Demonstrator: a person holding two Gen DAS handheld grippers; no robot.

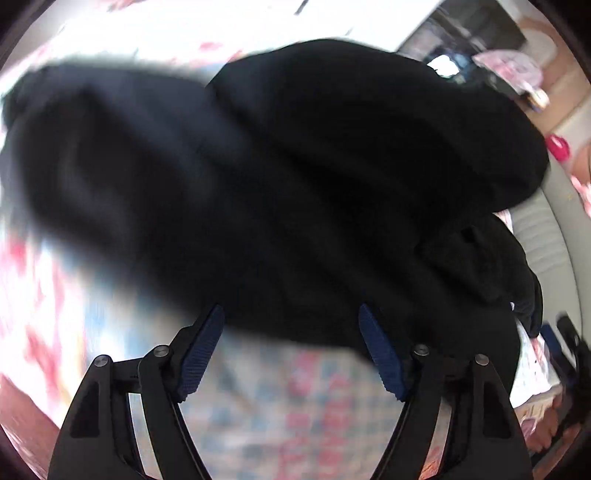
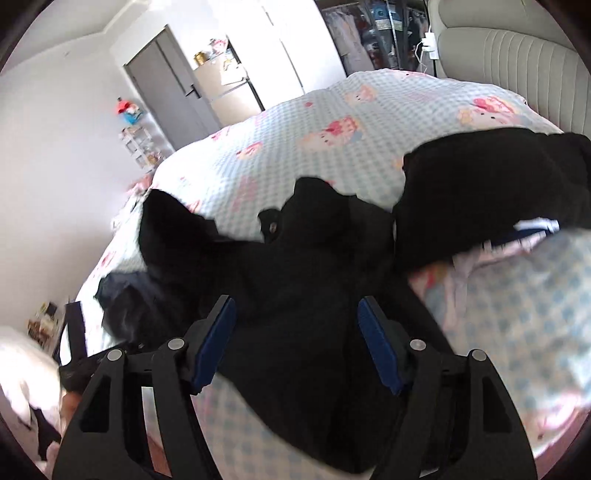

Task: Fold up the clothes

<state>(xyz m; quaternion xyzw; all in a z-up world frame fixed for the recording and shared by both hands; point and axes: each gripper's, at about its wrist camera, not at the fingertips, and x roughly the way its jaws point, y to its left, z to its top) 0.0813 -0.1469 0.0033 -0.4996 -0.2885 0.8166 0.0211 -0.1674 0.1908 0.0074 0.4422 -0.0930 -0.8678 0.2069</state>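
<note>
Item: black garment (image 2: 295, 280), lying rumpled on a checked, cartoon-print bedspread (image 2: 332, 122); a second dark heap (image 2: 491, 192) at two o'clock of it.
Left gripper (image 1: 291, 349): jaws spread, nothing between them, poised at the cloth's near edge, six o'clock.
Right gripper (image 2: 297, 341): jaws apart, straddling fabric, likely placed to pinch it; the left view is blurred.

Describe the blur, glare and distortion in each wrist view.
Left wrist view: the black garment is motion-smeared, the bedspread beyond it blown out white; only the left gripper is sharp. Right wrist view: mostly sharp, window glare at top, bedspread blurred at right, fisheye bending the headboard.
</note>
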